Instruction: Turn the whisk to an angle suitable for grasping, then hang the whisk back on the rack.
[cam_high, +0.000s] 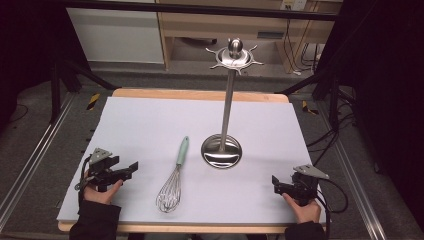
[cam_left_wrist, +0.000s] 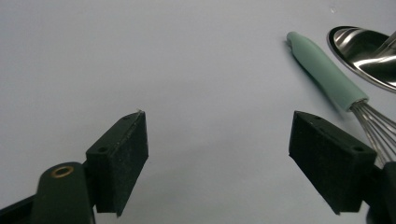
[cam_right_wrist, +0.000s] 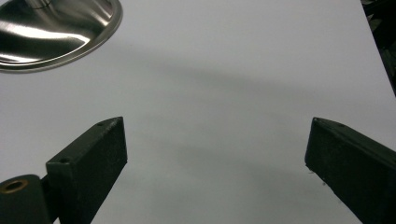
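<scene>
1. Far left, the left gripper (cam_high: 131, 166) rests low on the white mat (cam_high: 145, 125), jaws spread wide with nothing between them, aimed toward the whisk (cam_high: 172, 186).
2. The whisk lies flat near the mat's front middle, wire head toward the person, mint-green handle (cam_left_wrist: 327, 72) pointing away toward the utensil stand (cam_high: 223, 150), just beside its base.
3. The likely job is hanging that whisk on the stand's hooked crown (cam_high: 234, 55). Best to grip the handle mid-length, square across it, keeping clear of the springy wires.
4. Far right, the right gripper (cam_high: 275, 185) sits well apart from both, jaws parted and holding nothing.
5. Hard to read: whether the handle tip has a hanging loop, and the crown's hooks look small up there.
</scene>
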